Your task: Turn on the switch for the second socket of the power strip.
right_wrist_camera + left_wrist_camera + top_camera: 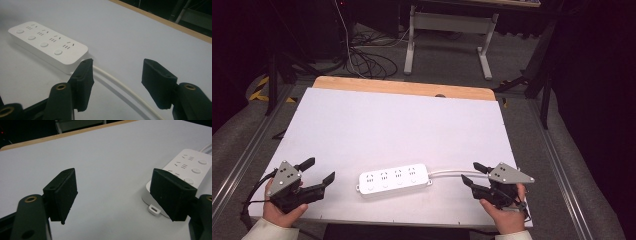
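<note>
Nearest me, the left gripper [323,171] sat at the table's near left corner with its jaws wide and nothing between them, aimed right at the power strip [394,180]. At the near right, the right gripper [473,174] had its jaws apart as well, bare, the strip's white cable [451,172] running on the sheet below them. The strip lay flat between the two, near the front edge of the white table [402,120], touching neither

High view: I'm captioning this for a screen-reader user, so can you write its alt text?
A white power strip lies near the front edge of a white table, its cable running right. A person's hands hold the left gripper and the right gripper, open, on either side of it.
</note>
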The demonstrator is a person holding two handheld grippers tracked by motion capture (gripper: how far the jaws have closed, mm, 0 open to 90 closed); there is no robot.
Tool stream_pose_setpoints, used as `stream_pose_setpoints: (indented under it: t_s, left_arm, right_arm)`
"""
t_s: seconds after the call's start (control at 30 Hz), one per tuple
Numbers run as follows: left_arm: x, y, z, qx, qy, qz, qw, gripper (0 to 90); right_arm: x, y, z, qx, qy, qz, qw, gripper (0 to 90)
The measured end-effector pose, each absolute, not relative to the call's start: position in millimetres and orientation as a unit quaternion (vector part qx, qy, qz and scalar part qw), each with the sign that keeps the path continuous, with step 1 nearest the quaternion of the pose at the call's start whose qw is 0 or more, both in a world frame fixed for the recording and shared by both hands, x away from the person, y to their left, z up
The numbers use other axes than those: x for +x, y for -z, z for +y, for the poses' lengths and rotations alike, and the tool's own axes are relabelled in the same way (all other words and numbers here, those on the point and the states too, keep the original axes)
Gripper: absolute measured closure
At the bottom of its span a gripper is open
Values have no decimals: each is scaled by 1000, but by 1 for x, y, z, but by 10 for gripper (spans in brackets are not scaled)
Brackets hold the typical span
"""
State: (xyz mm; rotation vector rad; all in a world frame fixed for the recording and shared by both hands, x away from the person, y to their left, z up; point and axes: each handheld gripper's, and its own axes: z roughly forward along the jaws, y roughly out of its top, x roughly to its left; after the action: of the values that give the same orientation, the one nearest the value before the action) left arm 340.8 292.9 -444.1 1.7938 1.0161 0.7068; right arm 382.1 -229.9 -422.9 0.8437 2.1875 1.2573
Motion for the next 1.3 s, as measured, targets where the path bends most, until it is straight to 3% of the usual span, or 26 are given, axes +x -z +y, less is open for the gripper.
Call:
stream_pose_setpoints:
  t_s: [1.3]
  left_arm:
    - [340,444,291,733,-293,411,456,223]
  right_arm:
    - [415,400,-133,230,-460,837,189,433]
